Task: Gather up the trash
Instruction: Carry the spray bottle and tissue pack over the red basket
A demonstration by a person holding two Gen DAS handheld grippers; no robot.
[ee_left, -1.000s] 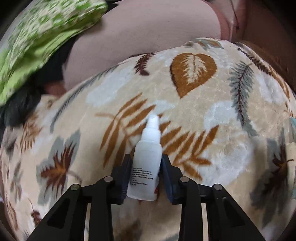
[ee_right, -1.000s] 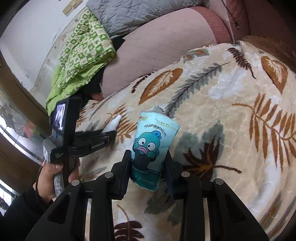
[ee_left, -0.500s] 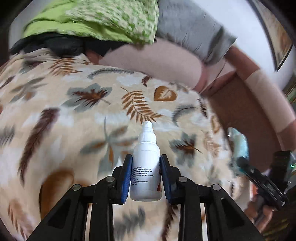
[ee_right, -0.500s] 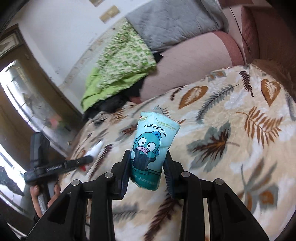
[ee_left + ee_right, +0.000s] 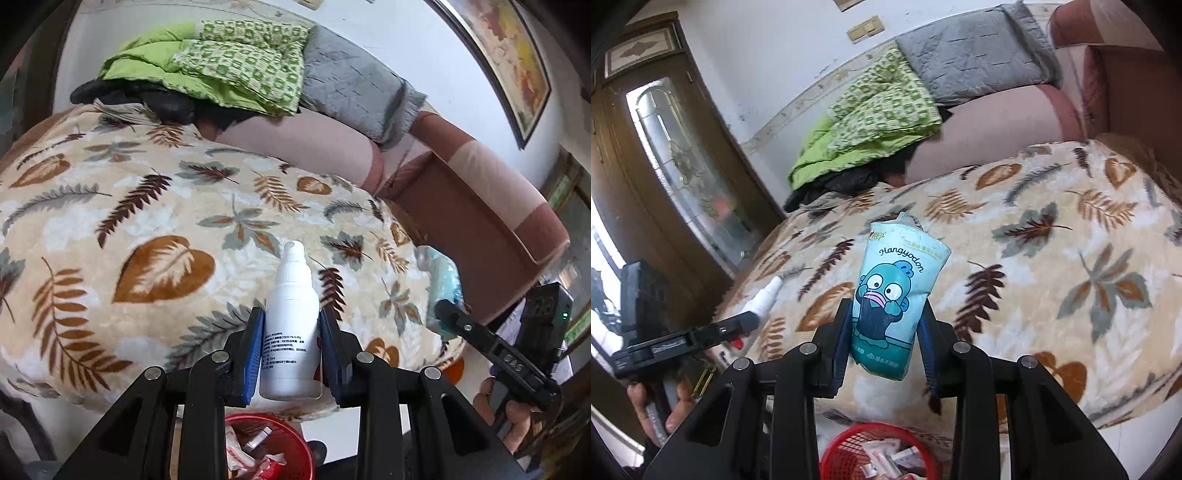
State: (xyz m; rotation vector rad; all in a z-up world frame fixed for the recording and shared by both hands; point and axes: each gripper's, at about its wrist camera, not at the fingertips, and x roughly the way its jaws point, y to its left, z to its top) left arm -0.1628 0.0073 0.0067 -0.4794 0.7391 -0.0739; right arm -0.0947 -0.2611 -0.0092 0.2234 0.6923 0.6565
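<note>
White plastic spray bottle (image 5: 291, 328) sits clamped between the blue pads of the left gripper (image 5: 291, 354), nozzle pointing forward along the fingers. The right gripper (image 5: 884, 332) pinches a teal cartoon-printed tissue packet (image 5: 897, 295) upright. Both hover above the red mesh basket (image 5: 846, 454), likely for dropping.

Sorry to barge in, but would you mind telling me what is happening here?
A person is clearing trash off a sofa, with a hand-held gripper in each hand. The left gripper is shut on a white spray bottle, and the right gripper is shut on a teal tissue pack. Both are held above the leaf-patterned blanket, near its edge. A red basket with some wrappers already in it sits on the floor just below, so nothing has been dropped yet.
</note>
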